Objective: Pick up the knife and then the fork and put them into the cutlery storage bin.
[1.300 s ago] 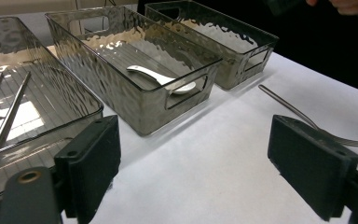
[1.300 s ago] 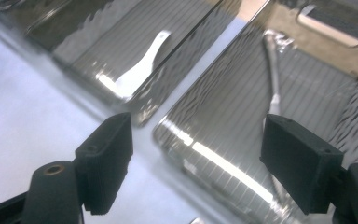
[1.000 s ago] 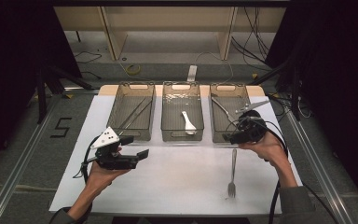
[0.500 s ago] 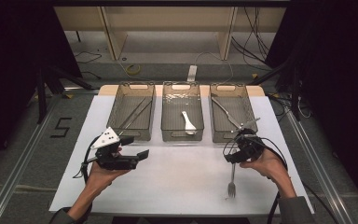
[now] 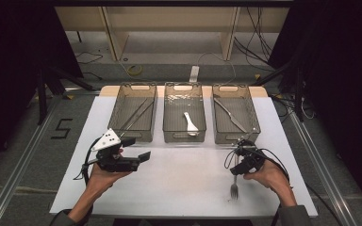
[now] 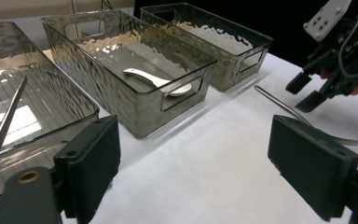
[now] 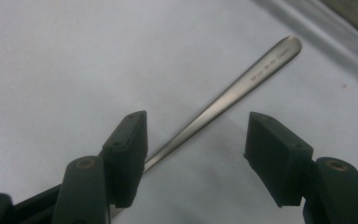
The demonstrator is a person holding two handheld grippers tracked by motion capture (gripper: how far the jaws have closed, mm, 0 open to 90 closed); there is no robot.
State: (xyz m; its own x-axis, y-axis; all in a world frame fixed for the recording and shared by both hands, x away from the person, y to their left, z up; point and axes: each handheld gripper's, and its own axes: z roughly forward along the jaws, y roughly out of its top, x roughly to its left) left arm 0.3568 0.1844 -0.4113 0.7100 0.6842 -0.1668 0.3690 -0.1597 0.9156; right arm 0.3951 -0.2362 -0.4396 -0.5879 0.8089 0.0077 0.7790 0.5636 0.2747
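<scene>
The right gripper (image 7: pixel 193 140) hangs over the fork (image 7: pixel 242 88) handle — jaws apart and just closing, pads not yet pressing it. The left gripper (image 6: pixel 191 158) hovers open — empty.

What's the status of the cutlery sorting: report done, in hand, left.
Done: chopsticks in the left bin, white spoon in the middle, knife in the right. In hand: the right gripper, jaws closing but not yet gripping, straddles the fork handle on the table. Left: grasping and binning it. The left gripper waits open.
</scene>
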